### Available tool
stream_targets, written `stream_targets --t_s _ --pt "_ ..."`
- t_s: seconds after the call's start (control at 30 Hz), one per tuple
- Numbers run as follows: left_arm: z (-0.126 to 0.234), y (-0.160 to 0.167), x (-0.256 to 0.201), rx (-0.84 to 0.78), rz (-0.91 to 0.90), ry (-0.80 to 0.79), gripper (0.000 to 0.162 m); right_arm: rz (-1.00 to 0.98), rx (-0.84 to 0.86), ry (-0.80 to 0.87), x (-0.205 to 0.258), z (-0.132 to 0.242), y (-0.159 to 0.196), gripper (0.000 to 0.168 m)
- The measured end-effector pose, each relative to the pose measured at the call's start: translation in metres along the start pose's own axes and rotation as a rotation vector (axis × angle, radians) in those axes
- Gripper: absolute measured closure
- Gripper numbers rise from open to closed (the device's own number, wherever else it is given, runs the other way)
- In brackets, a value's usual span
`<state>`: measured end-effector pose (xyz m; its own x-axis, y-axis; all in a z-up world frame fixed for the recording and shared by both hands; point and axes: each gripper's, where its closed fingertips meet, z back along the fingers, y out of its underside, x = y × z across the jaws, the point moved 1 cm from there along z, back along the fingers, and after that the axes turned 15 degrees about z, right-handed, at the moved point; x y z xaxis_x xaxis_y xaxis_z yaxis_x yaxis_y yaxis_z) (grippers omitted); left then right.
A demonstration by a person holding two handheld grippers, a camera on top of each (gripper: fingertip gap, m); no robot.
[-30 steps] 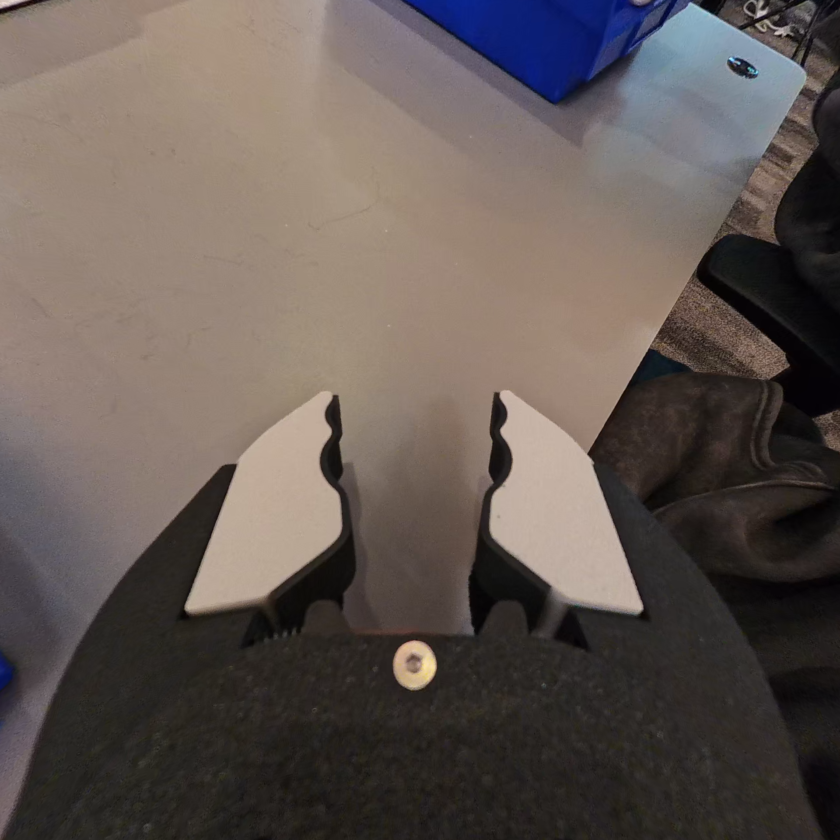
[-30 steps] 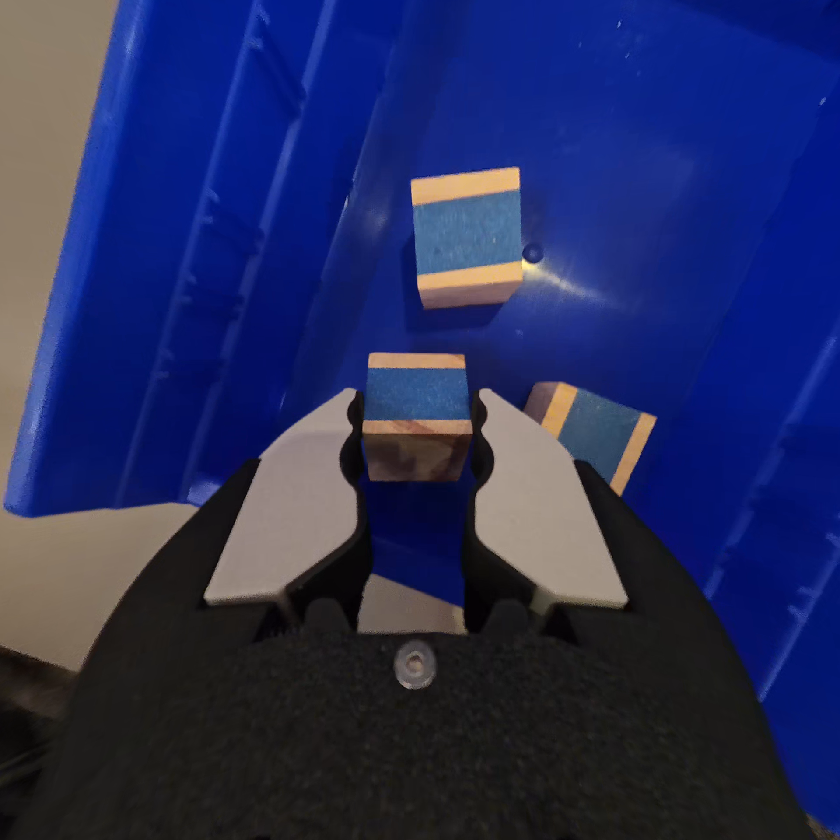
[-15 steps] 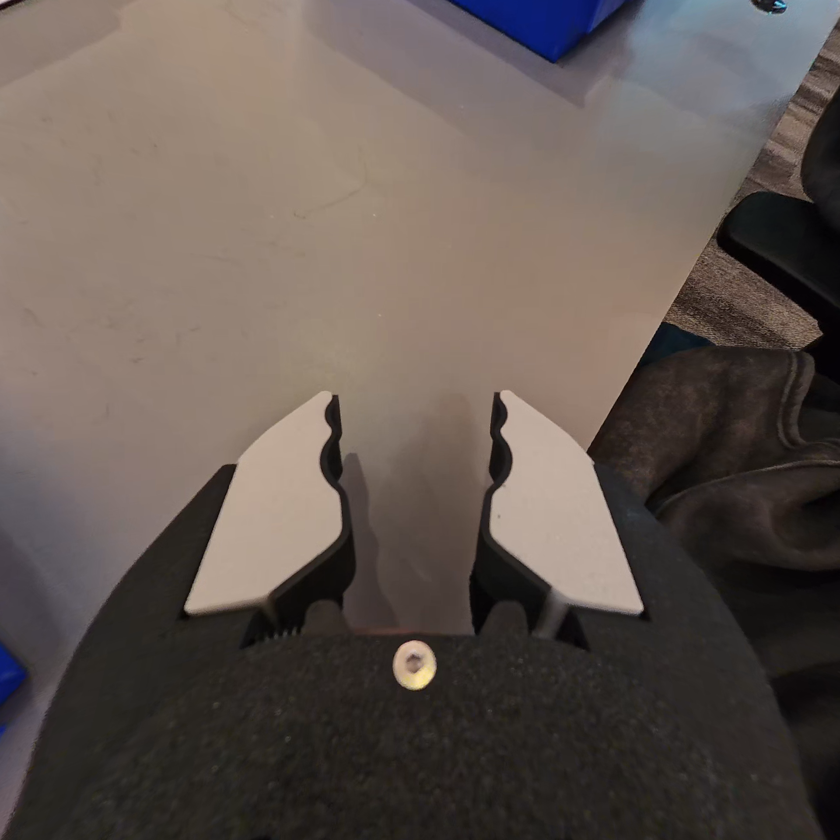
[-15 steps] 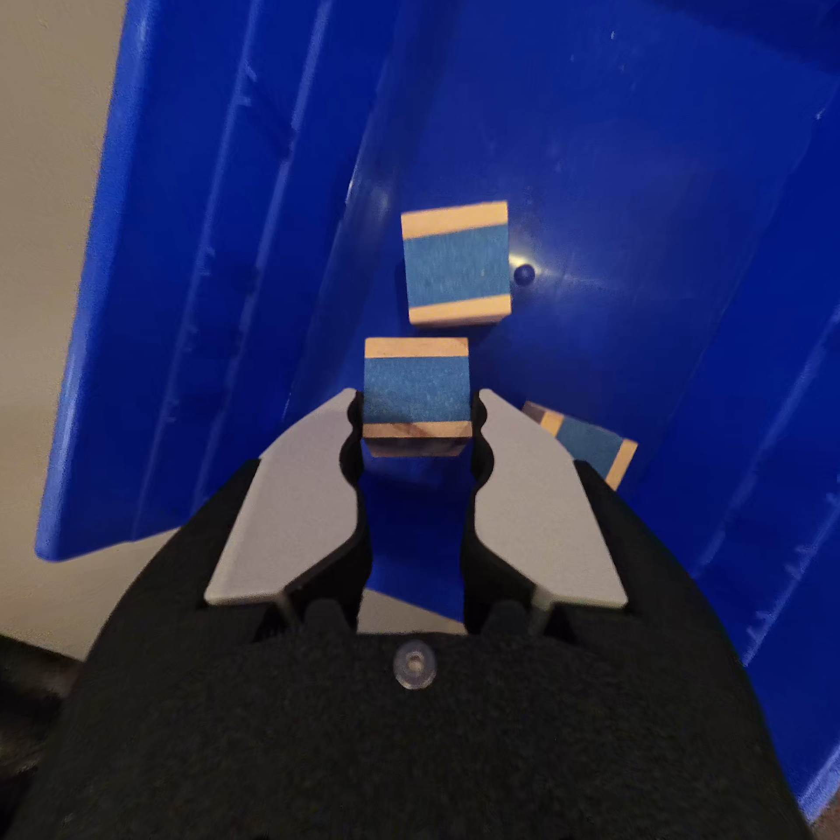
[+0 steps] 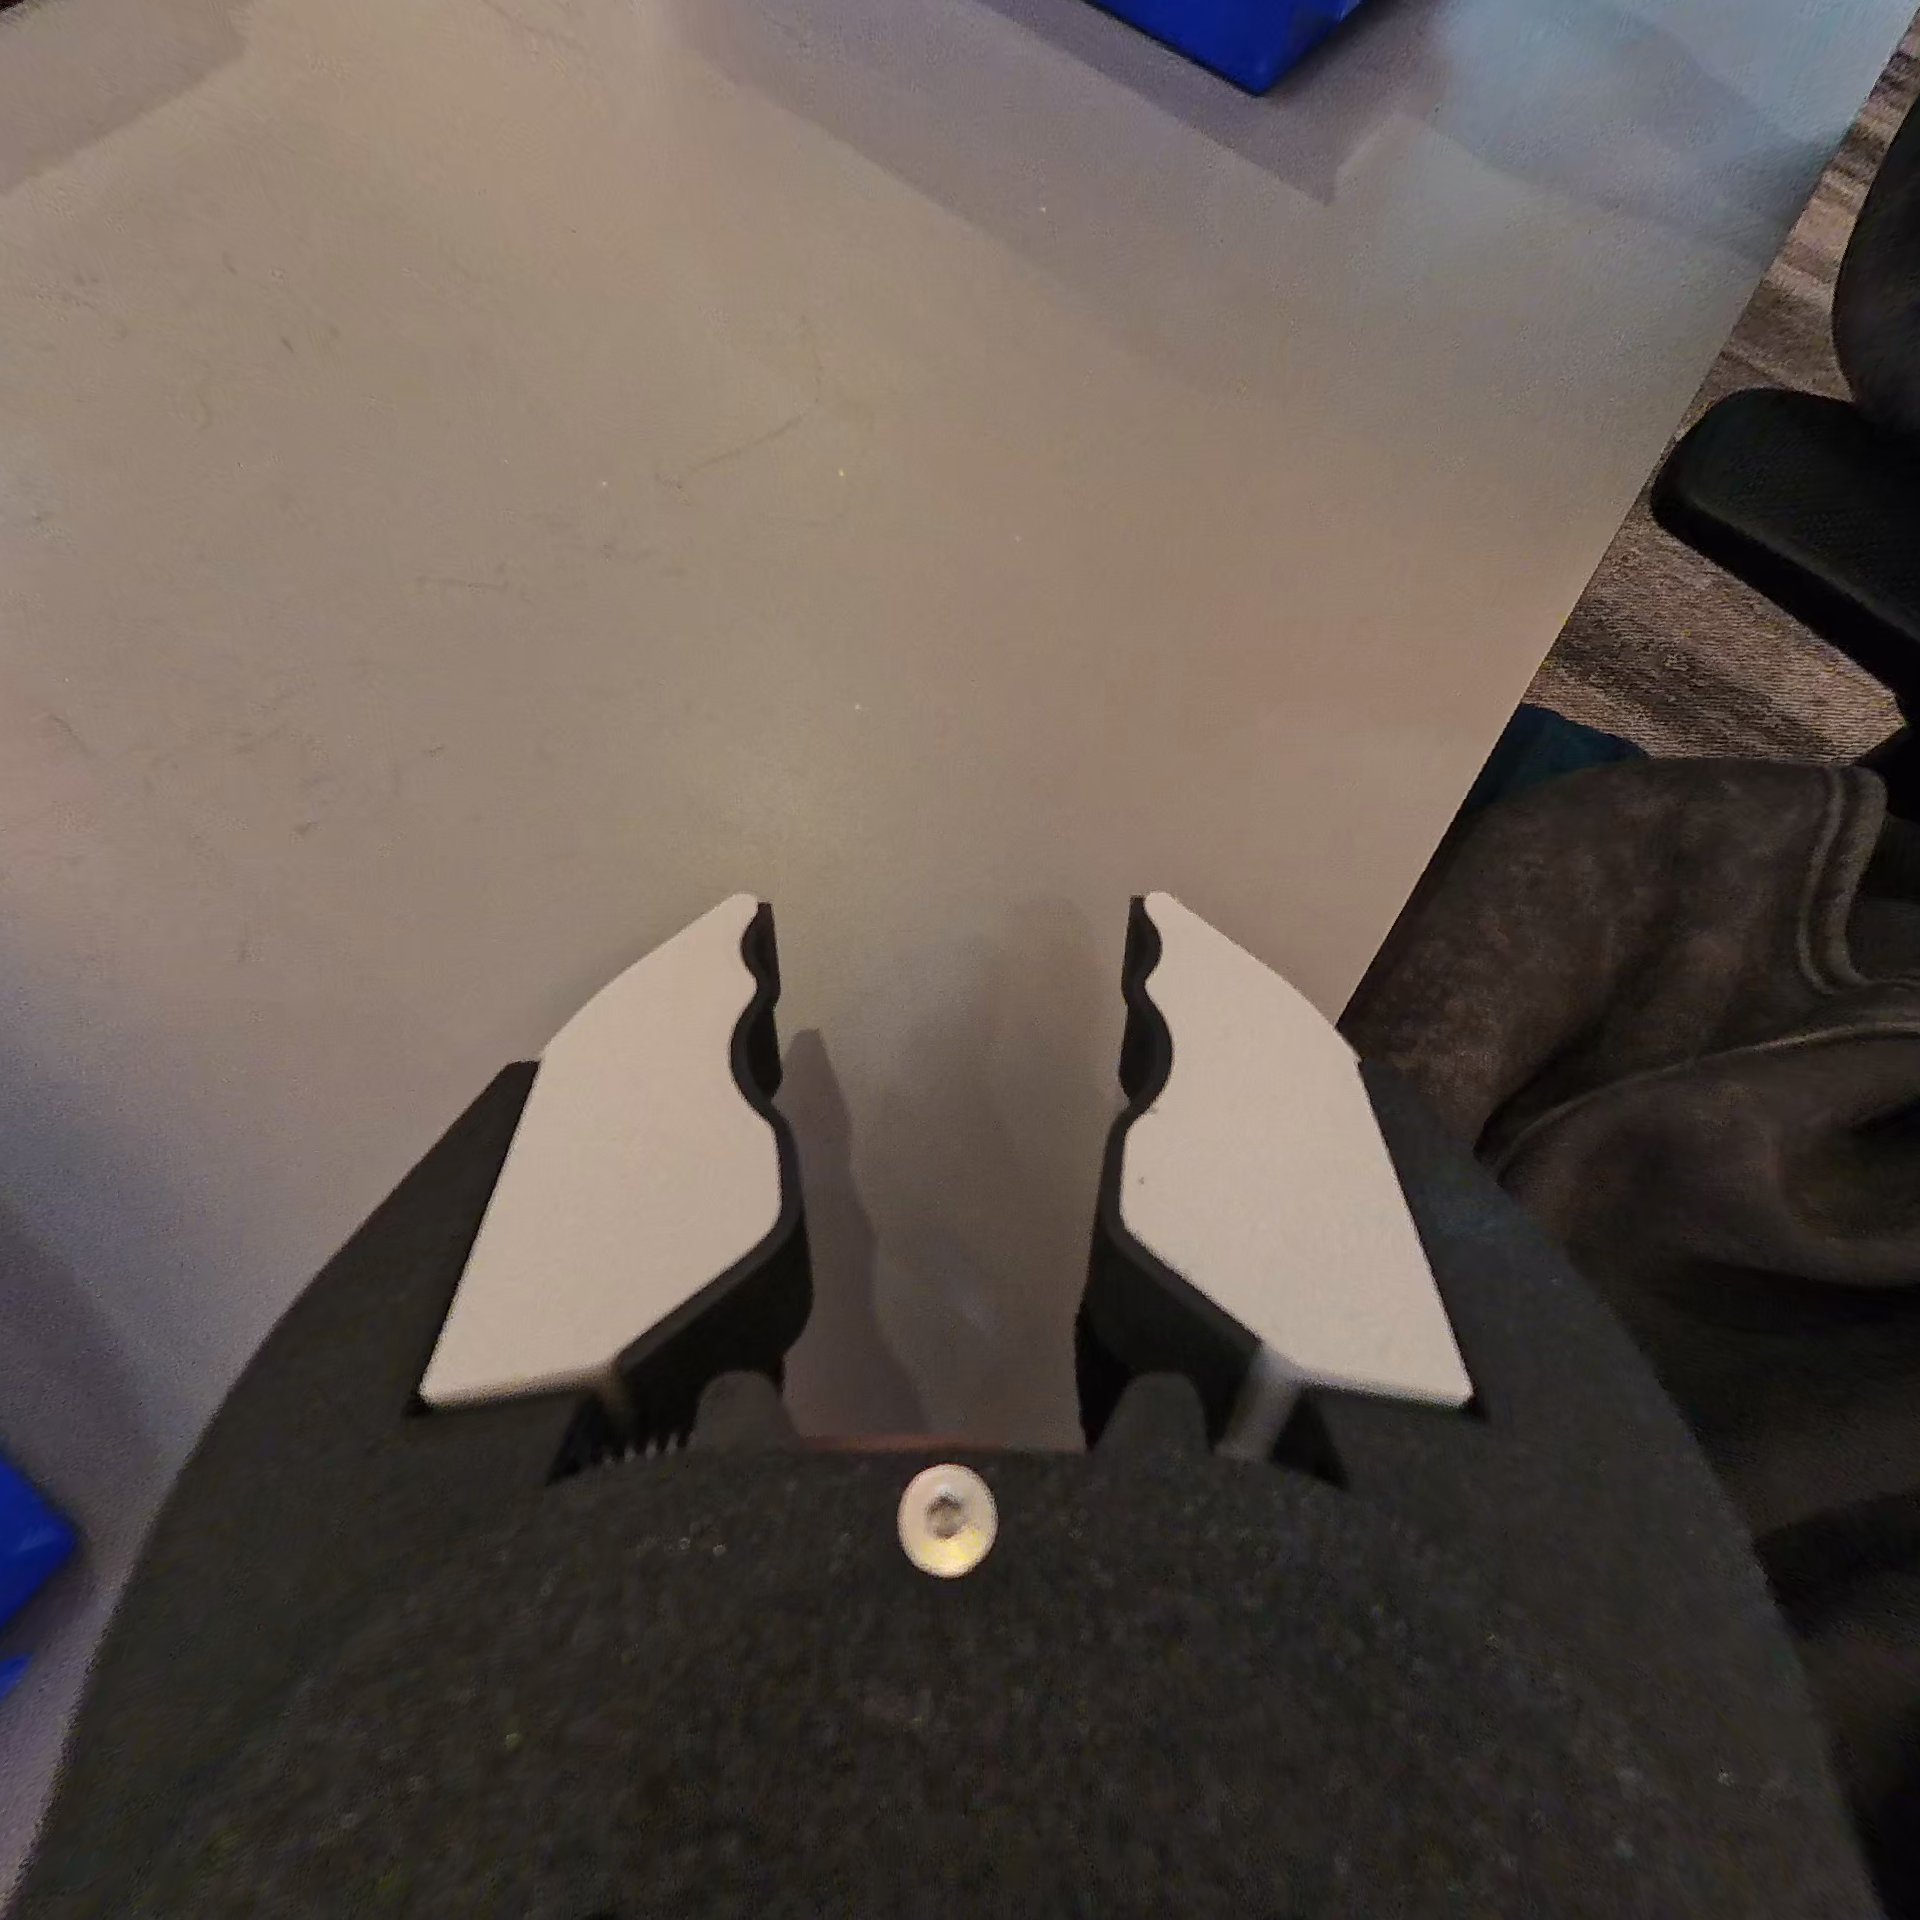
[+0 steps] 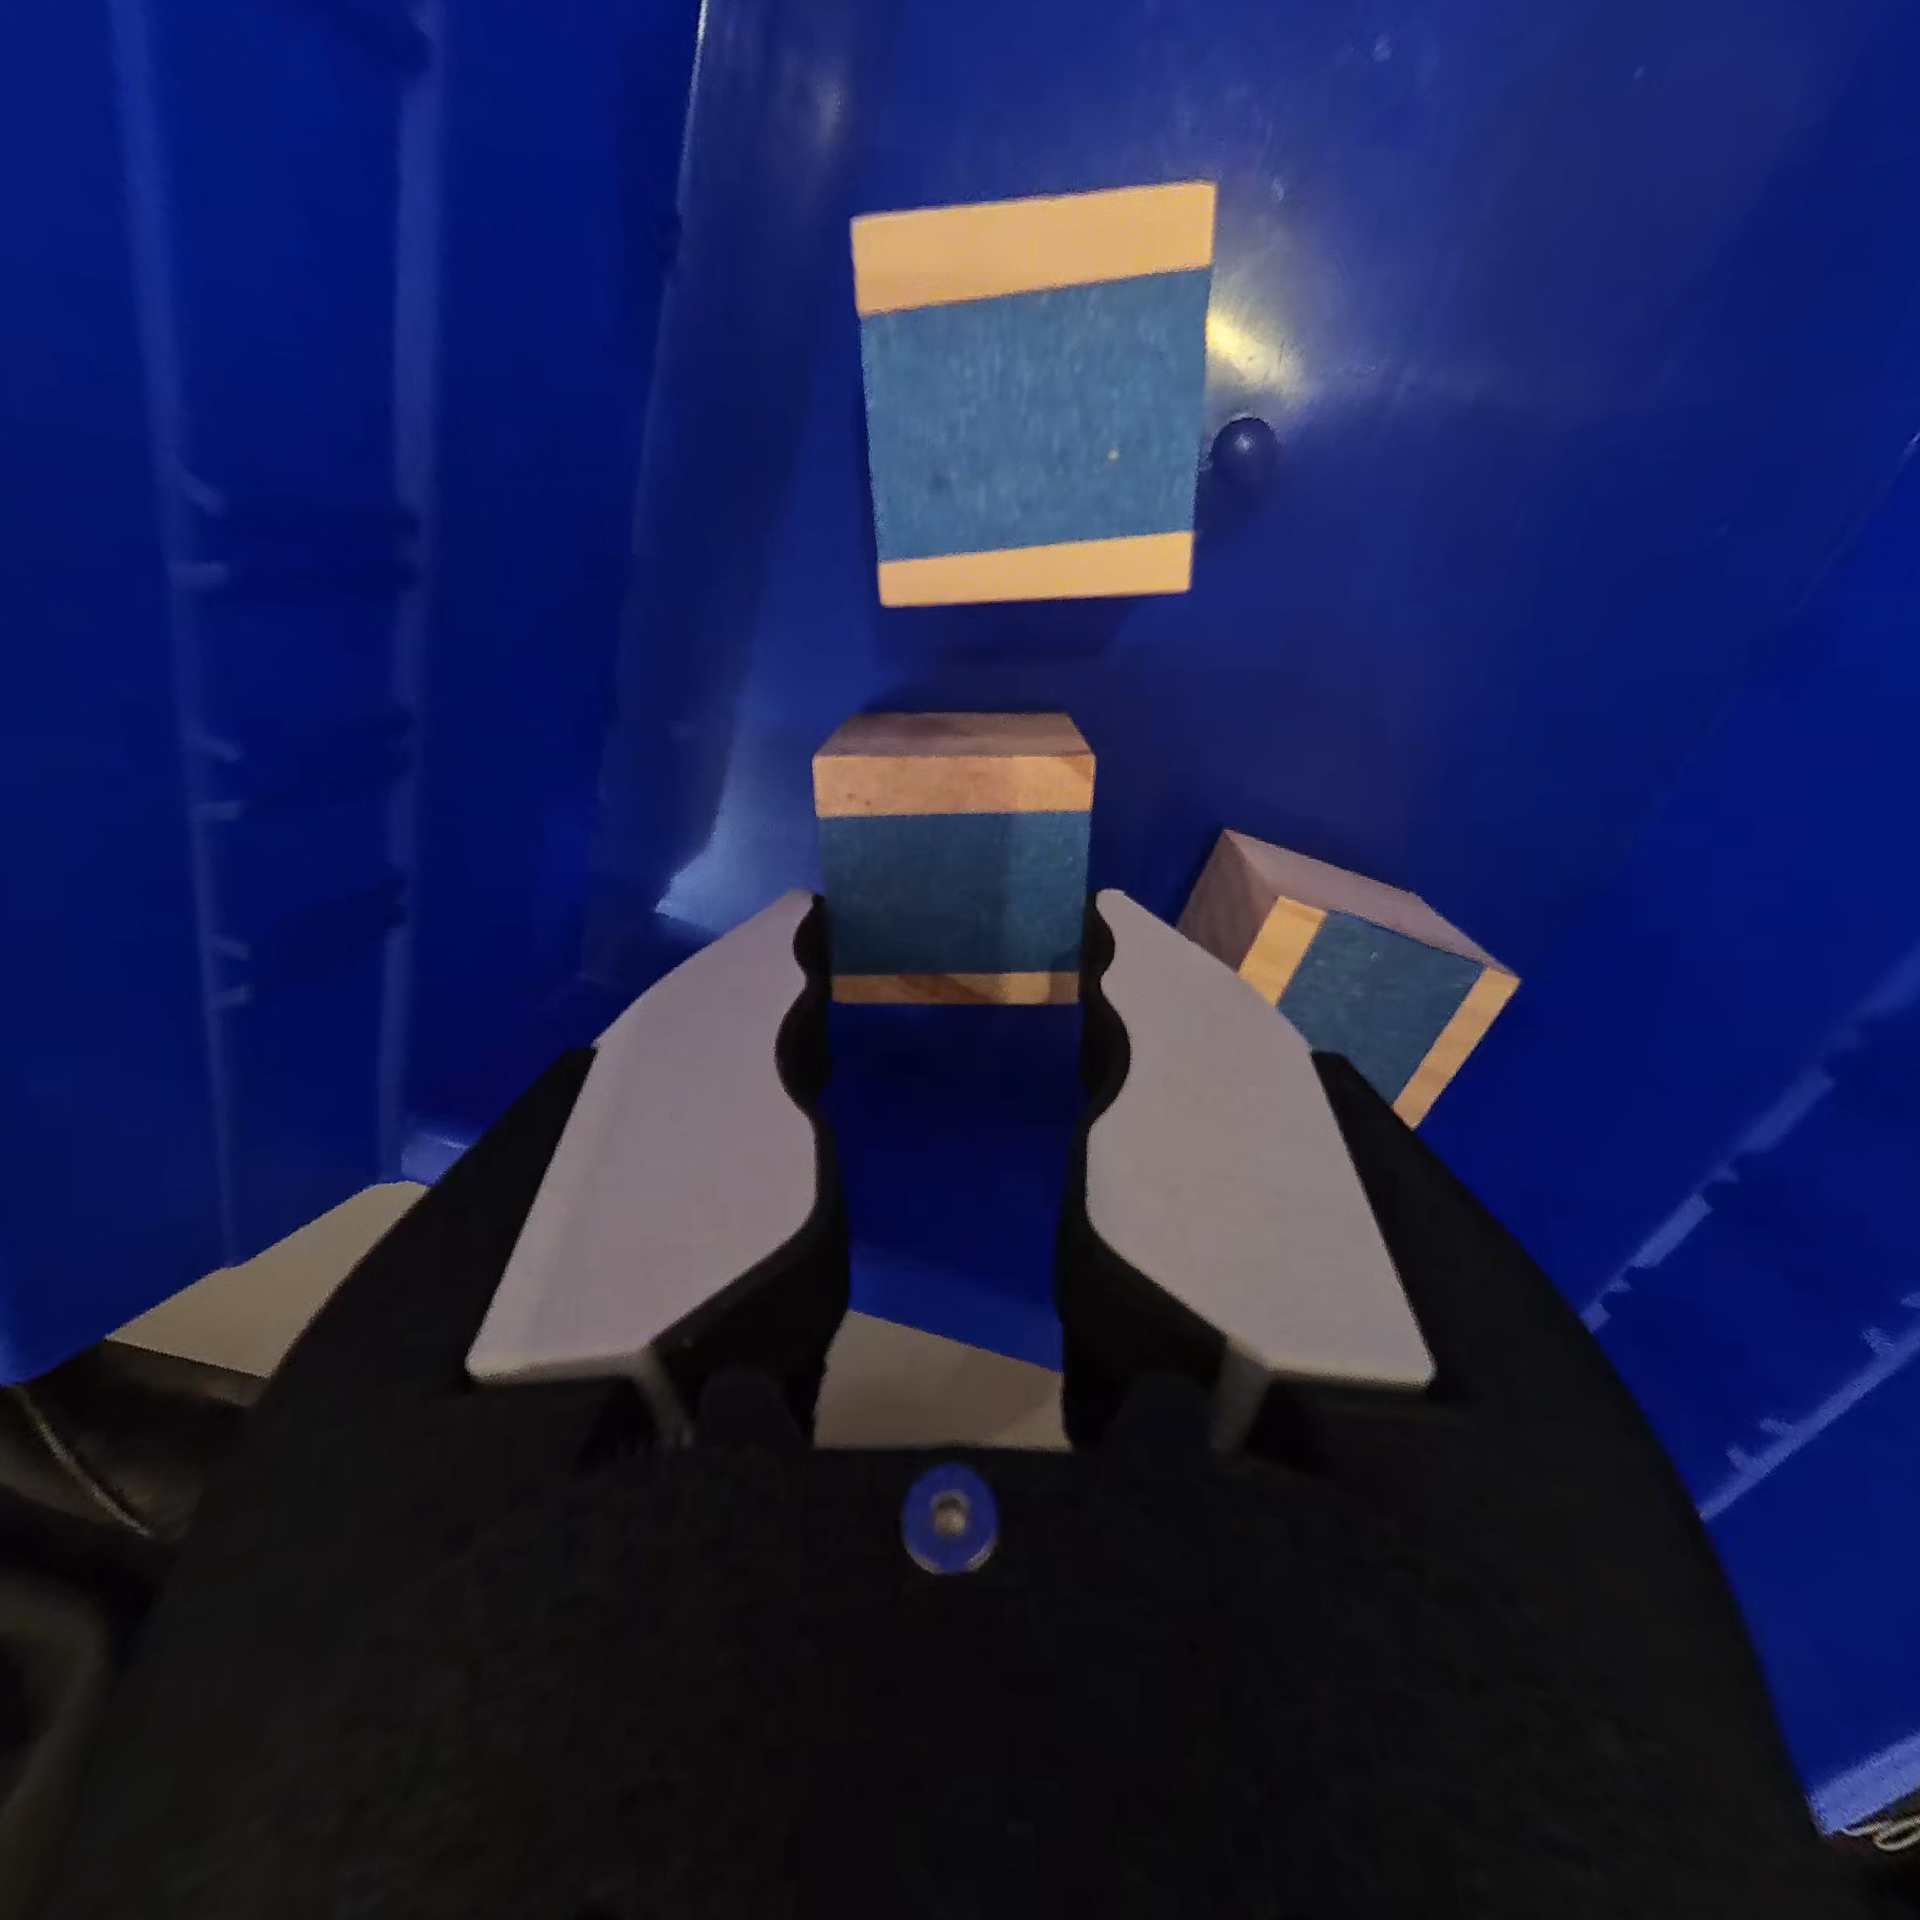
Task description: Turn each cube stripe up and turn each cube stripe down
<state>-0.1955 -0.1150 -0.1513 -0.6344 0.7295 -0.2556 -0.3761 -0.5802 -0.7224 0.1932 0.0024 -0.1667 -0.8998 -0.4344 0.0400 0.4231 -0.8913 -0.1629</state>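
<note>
our left tongs [image 5: 951, 914] gape empty over the scuffed grey worktop [image 5: 623, 520]; carpet [image 5: 1714, 665] lies beyond. our right tongs [image 6: 954, 909] clamp a striped cube [image 6: 954, 852] inside the blue bin [image 6: 416, 520].

3 wood cubes, blue stripe each, in blue bin. Centre cube [image 6: 954, 862] pinched at tool tips, stripe facing camera. Far cube [image 6: 1034, 395] upper centre, stripe showing. Third cube [image 6: 1351, 971] right of centre, tilted.

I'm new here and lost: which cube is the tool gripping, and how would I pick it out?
Look inside the blue bin, where three wooden cubes with blue stripes sit. The held cube is the middle one, between the far cube and the tilted cube on the right. It alone is pinched between the right gripper jaws.
</note>
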Motion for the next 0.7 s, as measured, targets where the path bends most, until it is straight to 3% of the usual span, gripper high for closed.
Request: stream_targets --t_s 0.13,0.23,0.37,0.47,0.53,0.6,0.7 --pt "0.0 0.0 0.001 -0.001 0.002 -0.005 0.099 0.021 -0.038 0.011 0.001 0.005 -0.003 0.12" --pt "0.001 -0.001 0.001 -0.004 0.024 0.011 0.098 0.018 -0.196 0.052 0.008 0.032 -0.009 0.114" --pt "0.002 -0.005 0.003 -0.024 0.046 0.018 0.097 0.124 -0.725 0.045 0.06 0.1 -0.038 0.114" --pt "0.002 -0.005 0.005 -0.026 0.067 0.028 0.097 0.258 -1.217 -0.148 0.146 0.133 -0.047 0.113" --pt "0.003 -0.006 0.006 -0.031 0.076 0.038 0.096 0.292 -1.415 -0.266 0.195 0.13 -0.042 0.113" --pt "0.004 -0.008 0.006 -0.035 0.076 0.048 0.095 0.371 -1.401 -0.314 0.232 0.108 -0.039 0.111" --pt "0.013 -0.013 0.005 -0.049 0.063 0.067 0.095 0.53 -1.208 -0.267 0.26 0.074 -0.037 0.114"
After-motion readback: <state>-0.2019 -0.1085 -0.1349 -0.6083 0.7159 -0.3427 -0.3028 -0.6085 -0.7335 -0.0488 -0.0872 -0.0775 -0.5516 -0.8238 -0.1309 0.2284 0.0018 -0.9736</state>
